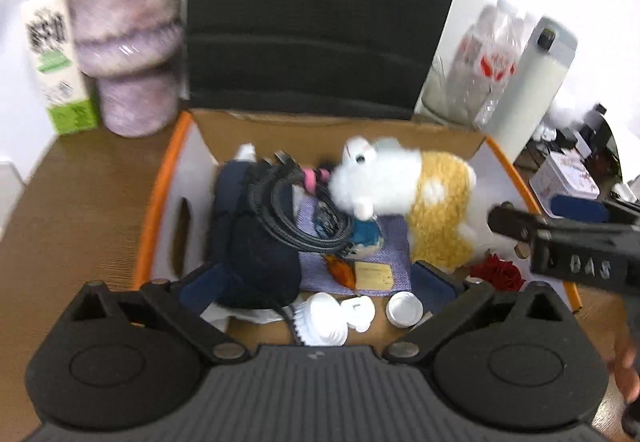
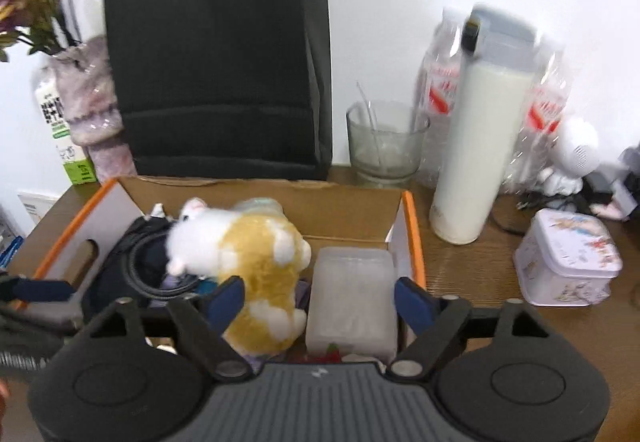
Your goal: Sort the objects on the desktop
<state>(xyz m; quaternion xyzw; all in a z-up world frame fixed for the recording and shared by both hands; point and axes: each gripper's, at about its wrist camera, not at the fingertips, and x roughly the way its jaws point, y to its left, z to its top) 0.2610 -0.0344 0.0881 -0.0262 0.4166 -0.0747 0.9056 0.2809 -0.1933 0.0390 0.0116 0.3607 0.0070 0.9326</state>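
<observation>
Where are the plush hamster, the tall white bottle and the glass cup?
plush hamster (image 2: 256, 258): right wrist view, on its yellow back.
tall white bottle (image 2: 476, 146): right wrist view, on its white body.
glass cup (image 2: 384, 146): right wrist view, on its front wall.

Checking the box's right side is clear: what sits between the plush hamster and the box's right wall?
A frosted plastic case sits between the plush hamster and the box's right wall, seen in the right wrist view.

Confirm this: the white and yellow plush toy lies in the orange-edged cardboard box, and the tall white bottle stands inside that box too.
Only the bottle is misplaced. The plush toy does lie in the cardboard box, but the tall white bottle stands outside it on the desk, beside the box. The right wrist view shows this.
</observation>
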